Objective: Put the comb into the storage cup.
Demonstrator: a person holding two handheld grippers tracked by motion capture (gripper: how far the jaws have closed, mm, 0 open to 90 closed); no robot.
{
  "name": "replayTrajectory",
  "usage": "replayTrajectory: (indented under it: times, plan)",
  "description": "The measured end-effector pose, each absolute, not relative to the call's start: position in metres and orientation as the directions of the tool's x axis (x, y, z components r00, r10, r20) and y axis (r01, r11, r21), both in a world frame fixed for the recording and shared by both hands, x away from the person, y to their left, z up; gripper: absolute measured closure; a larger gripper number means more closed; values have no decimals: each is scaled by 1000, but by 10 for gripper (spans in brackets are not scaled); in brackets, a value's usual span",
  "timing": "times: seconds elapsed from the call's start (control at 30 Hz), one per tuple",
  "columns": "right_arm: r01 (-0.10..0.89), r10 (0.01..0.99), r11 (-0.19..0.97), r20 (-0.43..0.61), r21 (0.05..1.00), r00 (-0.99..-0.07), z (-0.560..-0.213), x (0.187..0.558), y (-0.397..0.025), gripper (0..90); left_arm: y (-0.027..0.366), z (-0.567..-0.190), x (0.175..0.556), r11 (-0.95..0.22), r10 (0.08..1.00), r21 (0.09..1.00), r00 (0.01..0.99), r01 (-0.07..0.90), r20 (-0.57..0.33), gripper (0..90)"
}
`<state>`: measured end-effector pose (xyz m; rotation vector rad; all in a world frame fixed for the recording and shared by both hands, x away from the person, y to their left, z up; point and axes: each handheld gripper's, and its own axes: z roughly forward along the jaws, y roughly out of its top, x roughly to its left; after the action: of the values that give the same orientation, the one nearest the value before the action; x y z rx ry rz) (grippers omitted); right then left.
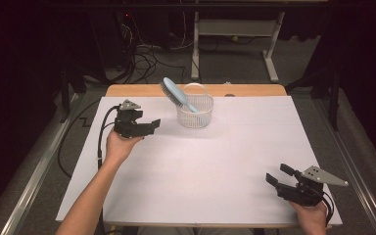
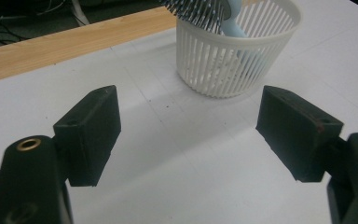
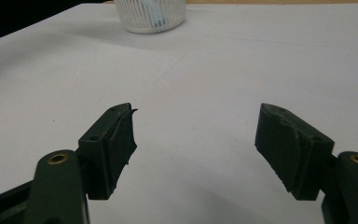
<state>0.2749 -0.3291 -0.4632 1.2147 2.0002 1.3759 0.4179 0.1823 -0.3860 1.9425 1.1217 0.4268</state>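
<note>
The white slatted basket (image 1: 195, 111) stands at the table's (image 1: 235, 161) far middle, just right of the left tongs (image 1: 152, 123) and well away from the right tongs (image 1: 278, 175). Both tongs gape, holding nothing. A pale blue hairbrush (image 1: 175, 93) leans inside the basket, bristles apparently facing down-left.

The hairbrush (image 2: 200, 14) head and basket (image 3: 150, 16) rim are cropped by frame tops.
</note>
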Motion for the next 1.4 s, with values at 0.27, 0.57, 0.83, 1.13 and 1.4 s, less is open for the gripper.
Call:
replayTrajectory:
  times: [0.27,0.57,0.83,1.13,1.4]
  plan:
    - [422,841,125,131,898,-526,-463,275,-329,288,184,-387,411,-252,830,801,547,544,-110,211]
    - [421,841,127,128,898,-526,-463,275,-329,288,188,-388,404,-249,828,803,550,541,-114,211]
    - [421,841,127,127,898,-526,-463,275,-329,288,191,-390,397,-238,827,807,548,540,-123,211]
    - [421,841,127,128,898,-526,-463,275,-329,288,194,-393,390,-241,826,811,552,533,-118,211]
    - [422,841,127,128,898,-525,-463,275,-329,288,196,-393,383,-240,821,818,558,524,-117,211]
